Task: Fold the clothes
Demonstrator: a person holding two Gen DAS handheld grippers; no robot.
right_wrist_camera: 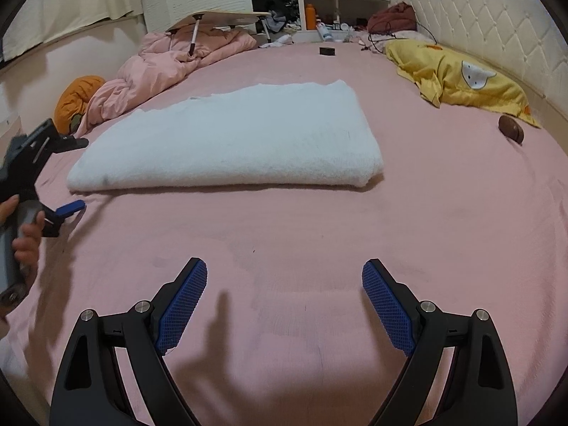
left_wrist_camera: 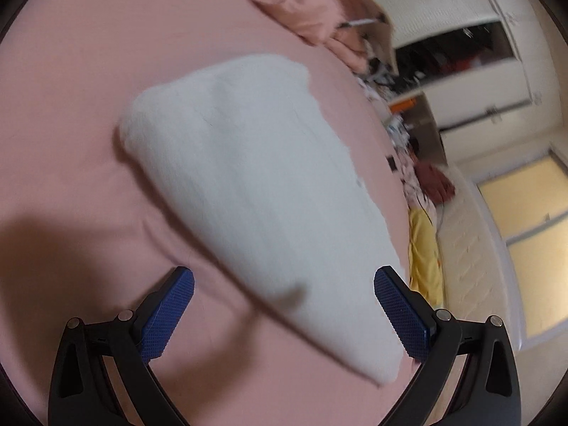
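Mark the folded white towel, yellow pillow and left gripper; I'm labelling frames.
folded white towel (right_wrist_camera: pixel 230 135), right wrist view, top middle.
yellow pillow (right_wrist_camera: pixel 458 78), right wrist view, centre.
left gripper (right_wrist_camera: pixel 76 174), right wrist view, between fingertips.

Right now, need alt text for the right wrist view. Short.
A folded white towel lies flat on a pink bed sheet, beyond the open, empty right gripper. At the left edge a hand holds the left gripper, also open, just off the towel's near left corner. A yellow pillow lies by the headboard and a pink duvet is bunched at the back left.
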